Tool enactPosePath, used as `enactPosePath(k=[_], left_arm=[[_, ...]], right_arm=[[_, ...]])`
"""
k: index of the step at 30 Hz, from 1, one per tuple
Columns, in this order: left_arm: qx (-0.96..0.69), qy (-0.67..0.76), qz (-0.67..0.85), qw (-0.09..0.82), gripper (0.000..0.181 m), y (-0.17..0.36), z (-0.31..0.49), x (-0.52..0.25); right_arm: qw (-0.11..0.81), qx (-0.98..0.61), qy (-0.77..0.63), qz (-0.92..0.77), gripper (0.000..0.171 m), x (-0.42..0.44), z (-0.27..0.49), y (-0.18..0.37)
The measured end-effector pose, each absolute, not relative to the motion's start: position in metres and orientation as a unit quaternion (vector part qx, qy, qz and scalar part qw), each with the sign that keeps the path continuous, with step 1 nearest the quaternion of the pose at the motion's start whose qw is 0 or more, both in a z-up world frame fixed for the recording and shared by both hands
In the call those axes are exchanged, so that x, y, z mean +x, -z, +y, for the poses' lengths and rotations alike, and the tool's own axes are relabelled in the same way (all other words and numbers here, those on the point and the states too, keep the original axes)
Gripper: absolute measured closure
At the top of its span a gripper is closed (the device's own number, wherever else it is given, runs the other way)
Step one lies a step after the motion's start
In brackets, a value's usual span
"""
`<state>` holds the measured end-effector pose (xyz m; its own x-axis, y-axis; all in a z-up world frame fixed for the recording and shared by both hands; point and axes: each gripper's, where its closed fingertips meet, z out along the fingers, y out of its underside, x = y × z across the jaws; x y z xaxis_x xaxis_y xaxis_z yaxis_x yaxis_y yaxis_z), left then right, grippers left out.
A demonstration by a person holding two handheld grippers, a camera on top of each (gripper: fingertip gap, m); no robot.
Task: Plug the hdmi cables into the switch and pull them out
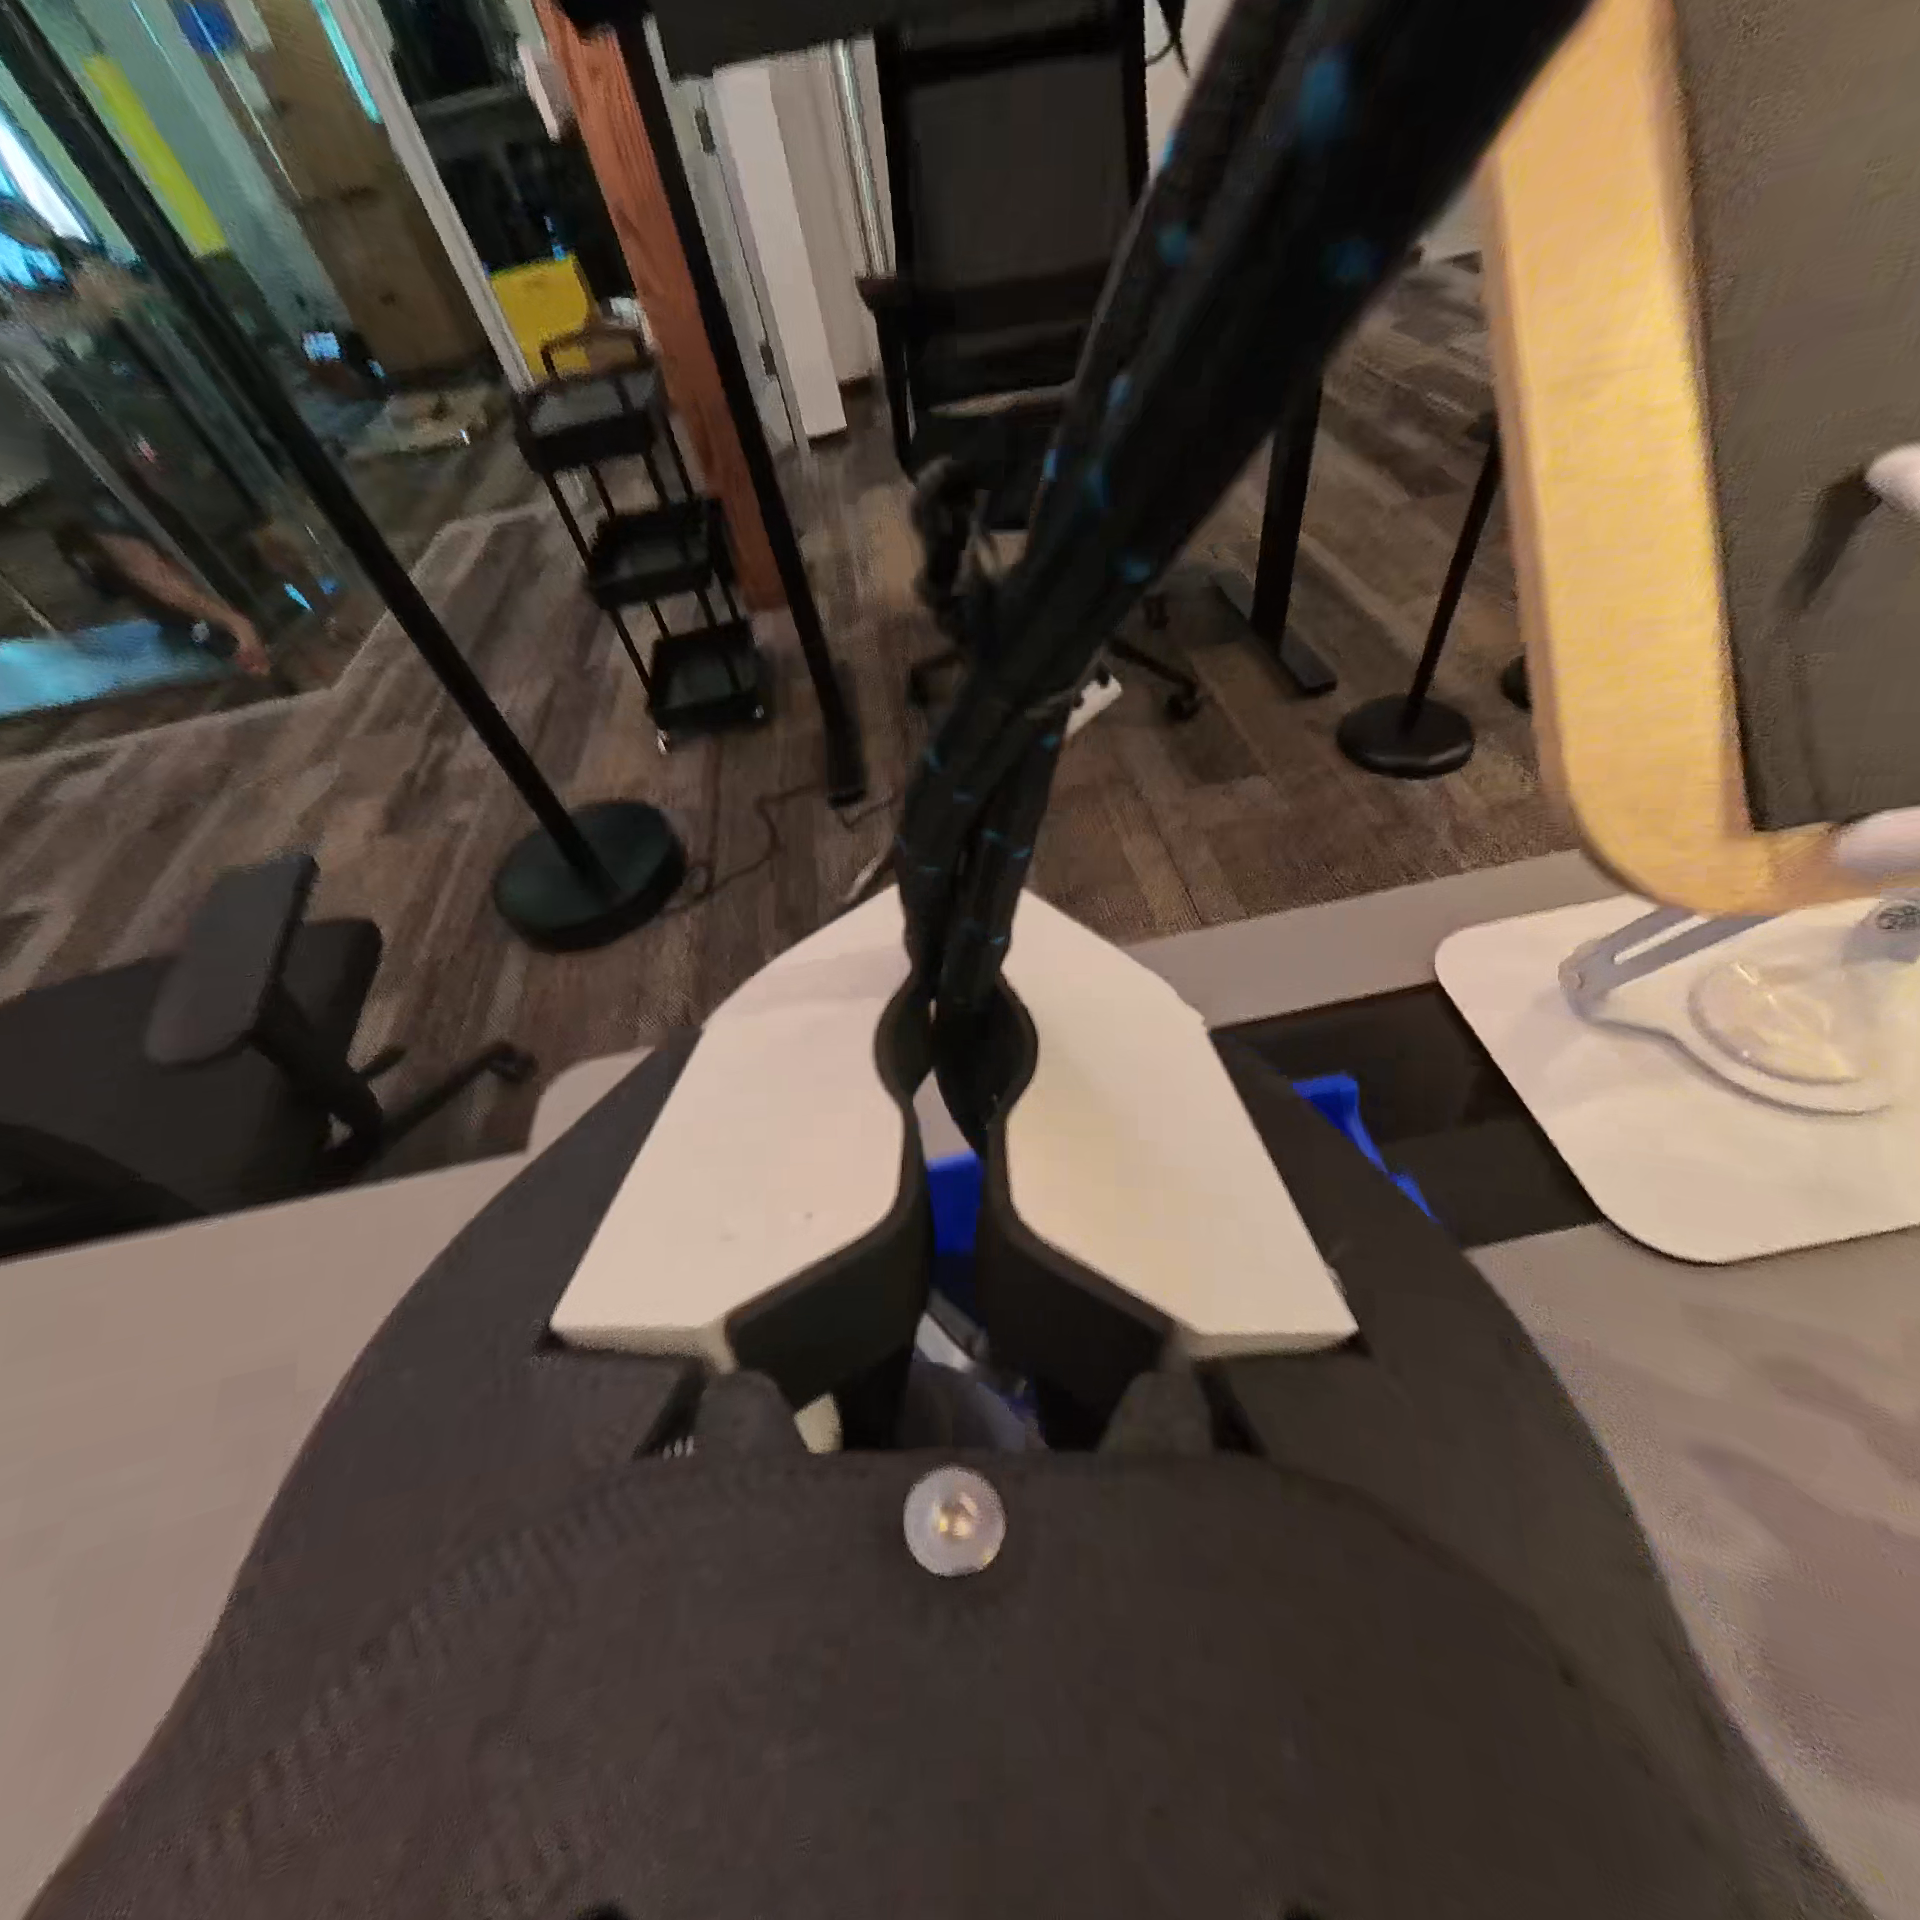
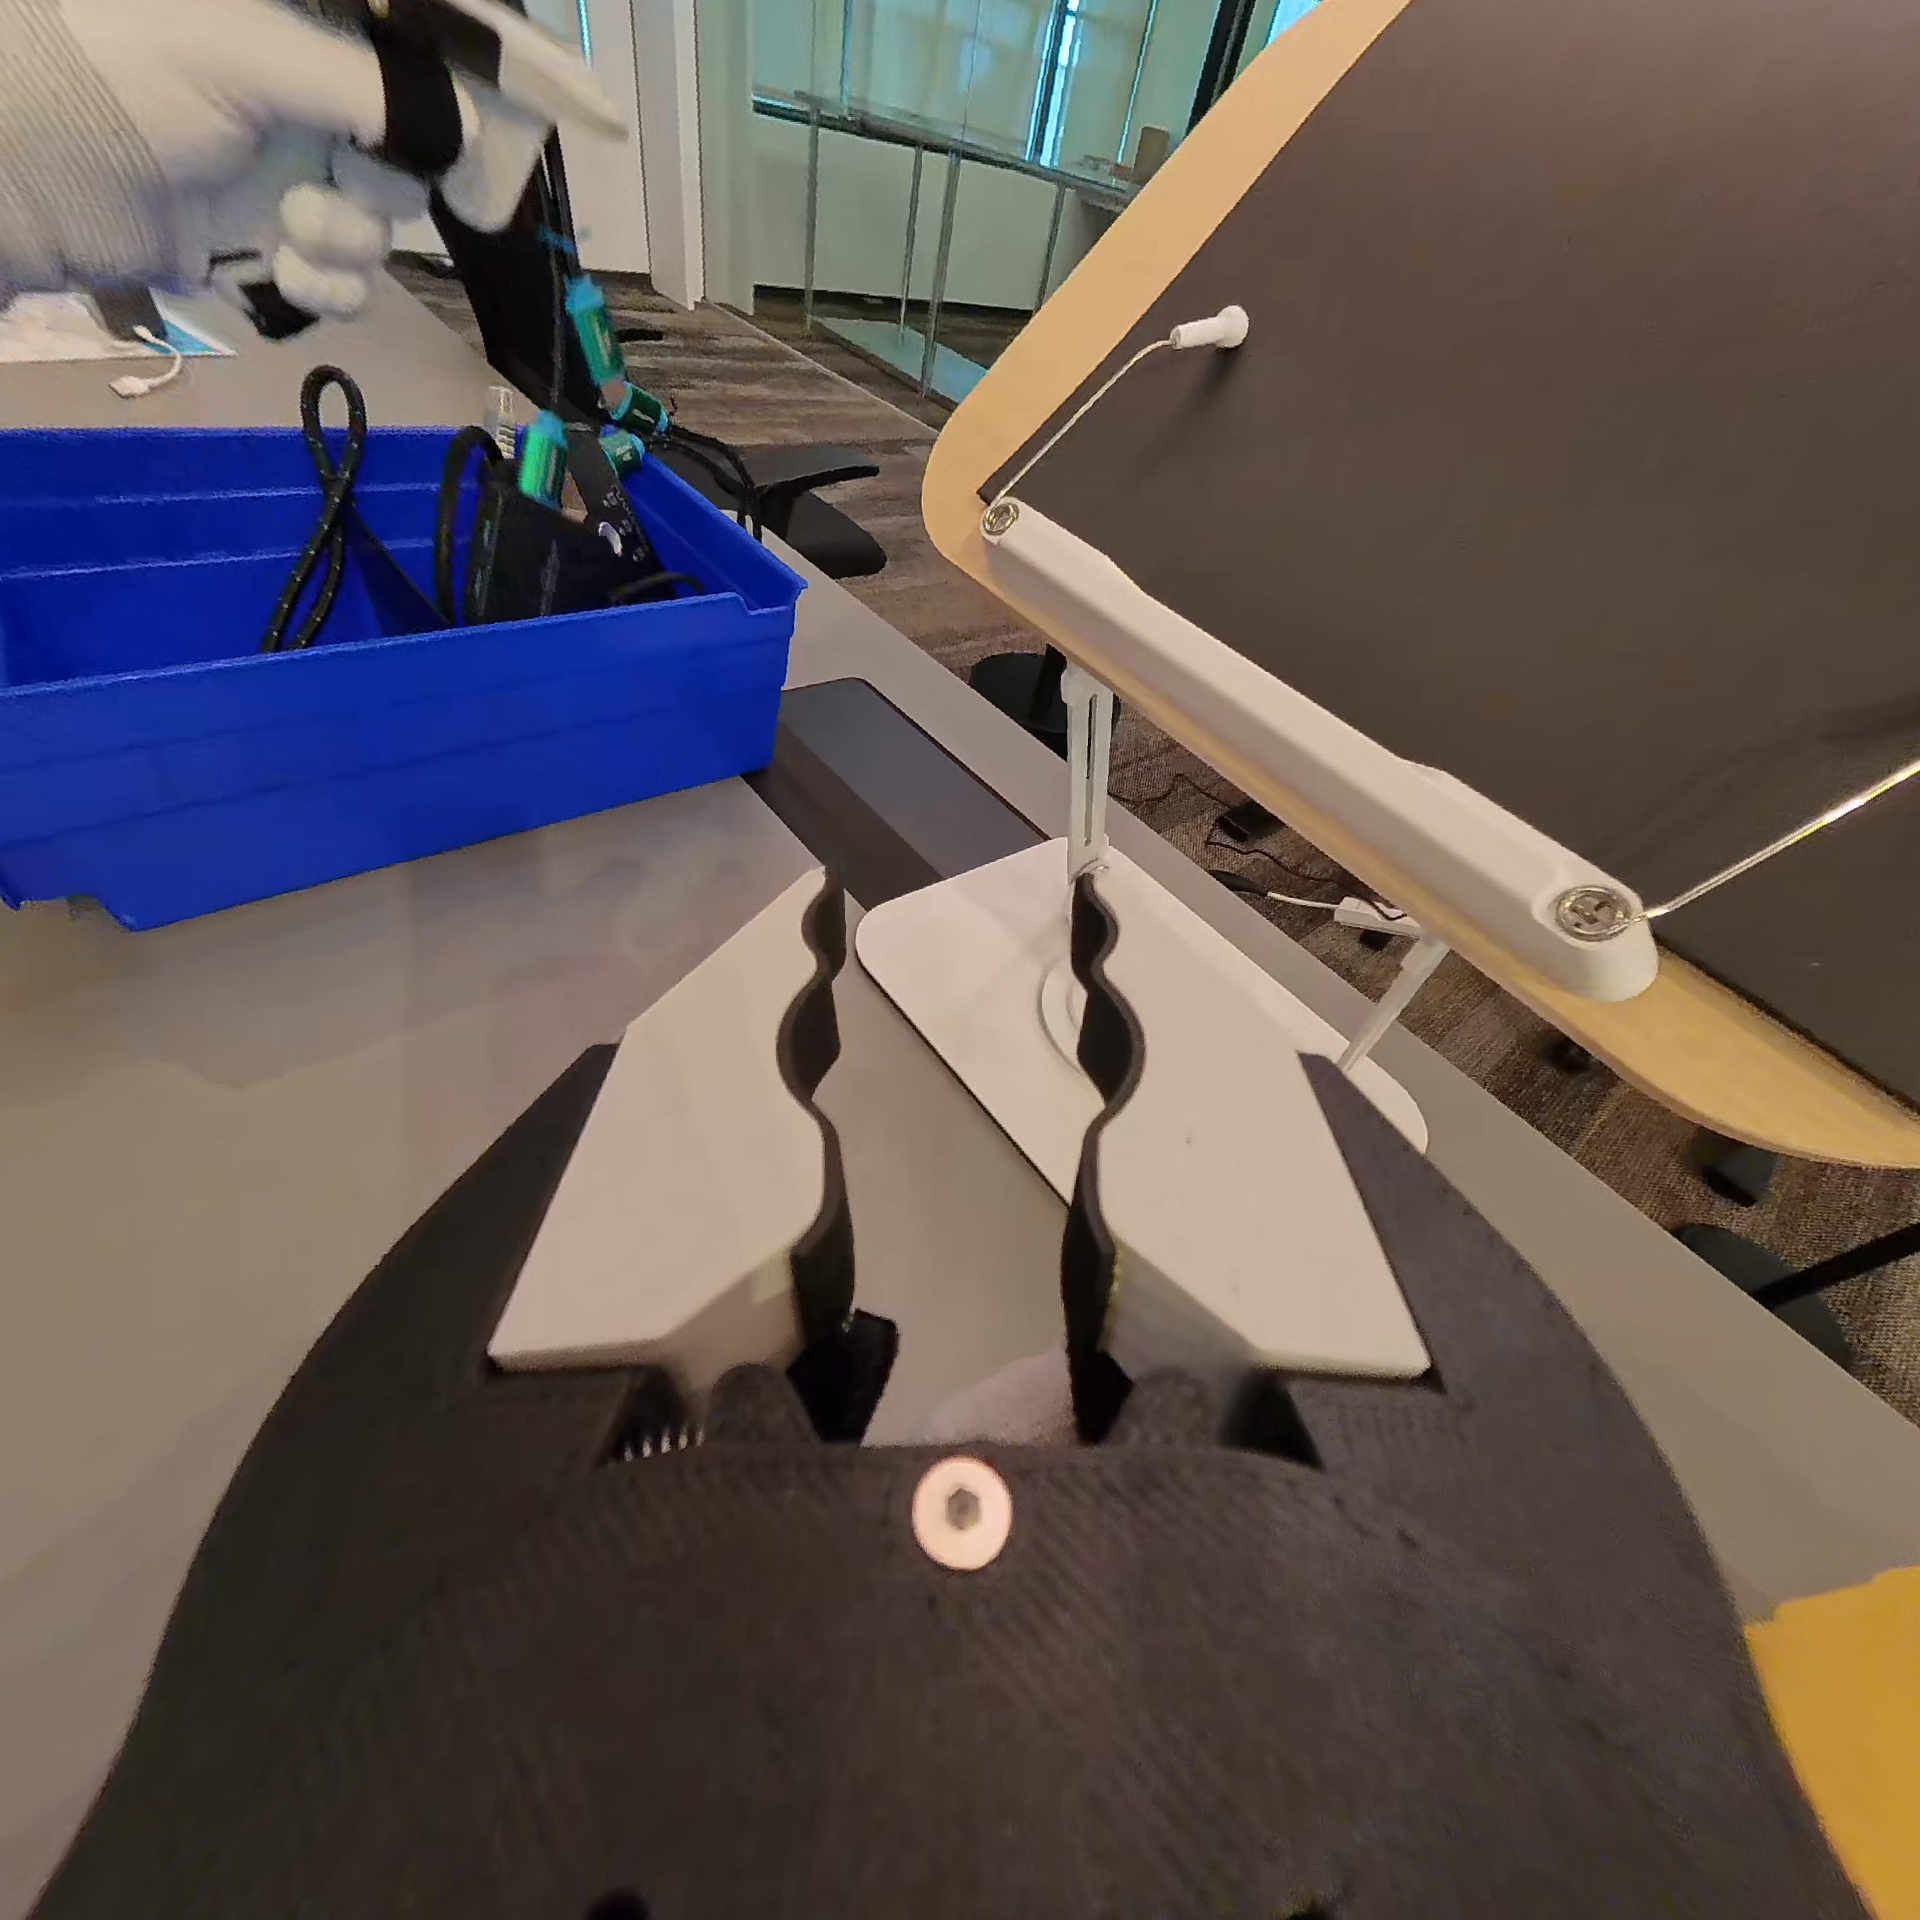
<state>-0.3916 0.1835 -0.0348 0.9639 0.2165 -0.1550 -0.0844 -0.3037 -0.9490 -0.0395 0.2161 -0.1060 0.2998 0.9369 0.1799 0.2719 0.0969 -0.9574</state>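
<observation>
Your left gripper point(image 1: 958, 1023) is squeezed tight on a bunch of black cables with blue dots point(image 1: 1081, 540). The cables run up and away from the fingers, high above the floor. In the right wrist view you can see this same gripper up in the top left corner, held by a hand in a white glove point(image 2: 239, 135), and it looks blurry. Cable ends with green plugs point(image 2: 587, 322) hang down from it, right over the blue bin point(image 2: 395, 717). The black switch box point(image 2: 551, 566) leans inside the bin, and another black cable point(image 2: 327, 499) loops up beside it. The bin sits on the grey table point(image 2: 312, 1039). Your right gripper point(image 2: 951, 935) has its fingers apart and holds nothing. It sits low over the table, near the white base of a stand point(image 2: 956, 956) that holds up a tilted dark board with a wood edge point(image 2: 1558, 364).
</observation>
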Motion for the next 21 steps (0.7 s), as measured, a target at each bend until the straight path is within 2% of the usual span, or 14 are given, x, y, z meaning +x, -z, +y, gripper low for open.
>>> enactPosePath(k=[6, 11, 14, 17, 20, 21], left_arm=[[-0.764, -0.108, 0.03, 0.636, 0.178, -0.038, 0.191, -0.355], [-0.743, -0.023, 0.144, 0.653, 0.178, -0.086, 0.173, -0.285], [-0.738, 0.047, 0.252, 0.625, 0.176, -0.093, 0.152, -0.223], [-0.724, 0.121, 0.363, 0.574, 0.177, -0.086, 0.125, -0.159], [-0.692, 0.187, 0.457, 0.527, 0.177, -0.08, 0.096, -0.104], [-0.674, 0.206, 0.491, 0.512, 0.177, -0.078, 0.085, -0.087]], right_arm=[[0.541, -0.59, -0.311, -0.512, 0.129, -0.042, 0.212, 0.104], [0.53, -0.543, -0.399, -0.514, 0.117, -0.049, 0.183, 0.079], [0.511, -0.494, -0.459, -0.533, 0.106, -0.055, 0.152, 0.062], [0.5, -0.439, -0.491, -0.562, 0.111, -0.061, 0.12, 0.046], [0.465, -0.404, -0.519, -0.592, 0.096, -0.068, 0.09, 0.042], [0.457, -0.399, -0.517, -0.604, 0.097, -0.071, 0.084, 0.044]])
